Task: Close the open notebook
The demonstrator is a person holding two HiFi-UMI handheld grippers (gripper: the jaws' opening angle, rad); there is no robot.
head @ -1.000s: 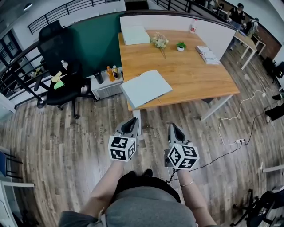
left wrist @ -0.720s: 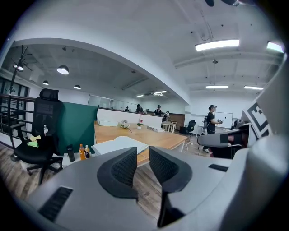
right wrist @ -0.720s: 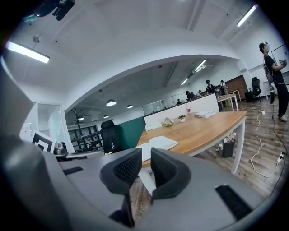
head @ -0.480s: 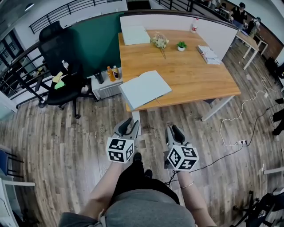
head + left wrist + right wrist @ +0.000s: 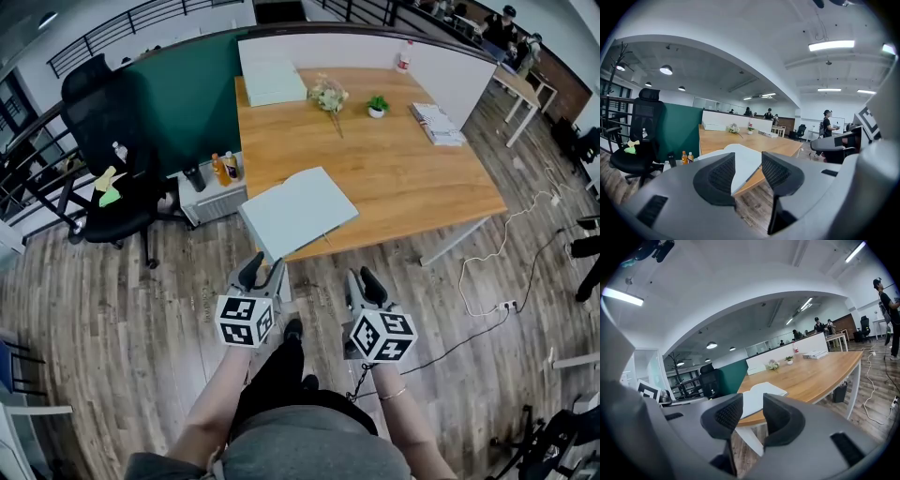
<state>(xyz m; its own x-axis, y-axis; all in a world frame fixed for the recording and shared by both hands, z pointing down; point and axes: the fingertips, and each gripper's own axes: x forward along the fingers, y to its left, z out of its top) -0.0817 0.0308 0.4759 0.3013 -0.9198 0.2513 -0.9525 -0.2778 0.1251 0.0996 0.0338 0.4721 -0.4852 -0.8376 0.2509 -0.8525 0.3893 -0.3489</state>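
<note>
Left claw (image 5: 262, 270) and right claw (image 5: 362, 279) side by side, jaws opening, empty.

notebook (image 5: 295, 211): open | place: desk (image 5: 412, 183), near corner, seemingly overhanging

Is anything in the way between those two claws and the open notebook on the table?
Nothing visible. The left gripper and right gripper, jaws opening and empty, hang over the wooden floor just short of the open notebook at the near corner of the table.
</note>
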